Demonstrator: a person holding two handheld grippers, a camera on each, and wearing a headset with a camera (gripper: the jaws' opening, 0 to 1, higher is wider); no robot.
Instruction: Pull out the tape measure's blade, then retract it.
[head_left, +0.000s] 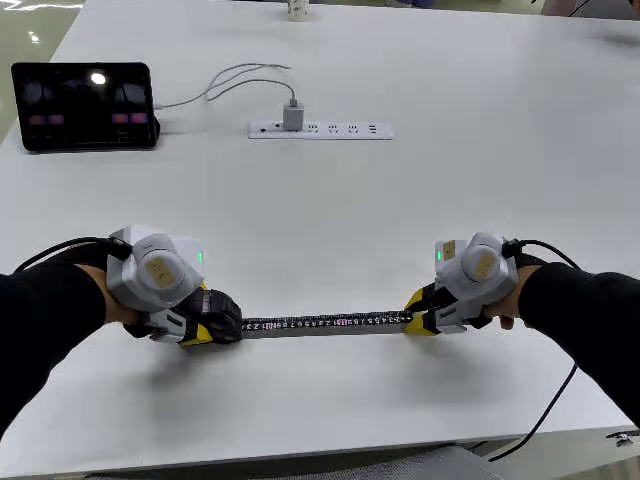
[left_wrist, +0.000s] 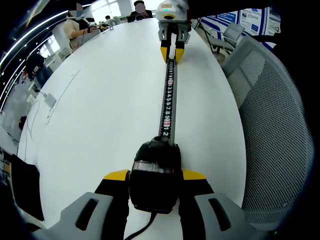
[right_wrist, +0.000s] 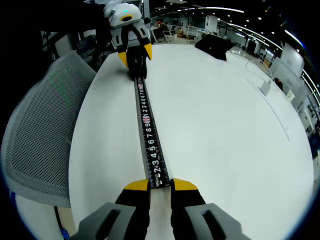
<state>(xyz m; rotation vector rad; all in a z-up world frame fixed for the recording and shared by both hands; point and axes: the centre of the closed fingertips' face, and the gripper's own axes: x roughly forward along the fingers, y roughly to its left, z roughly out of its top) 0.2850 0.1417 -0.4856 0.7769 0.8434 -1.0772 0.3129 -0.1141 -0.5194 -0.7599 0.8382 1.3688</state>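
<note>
A black tape measure case (head_left: 218, 318) (left_wrist: 156, 172) rests on the white table, and my left gripper (head_left: 200, 328) (left_wrist: 155, 176) is shut on it. Its black blade (head_left: 325, 322) (left_wrist: 168, 100) (right_wrist: 148, 132) with white numerals lies flat on the table, stretched out to the right. My right gripper (head_left: 415, 318) (right_wrist: 160, 185) is shut on the blade's end. In the left gripper view the right gripper (left_wrist: 172, 50) sits at the blade's far end. In the right gripper view the left gripper (right_wrist: 134, 56) holds the case (right_wrist: 136, 60) at the far end.
A white power strip (head_left: 322, 130) with a plugged charger and cable lies mid-table. A dark tablet (head_left: 84, 104) stands at the back left. A grey mesh chair (left_wrist: 272, 130) (right_wrist: 42, 135) sits at the table's near edge. People sit at the far end of the table (left_wrist: 80, 25).
</note>
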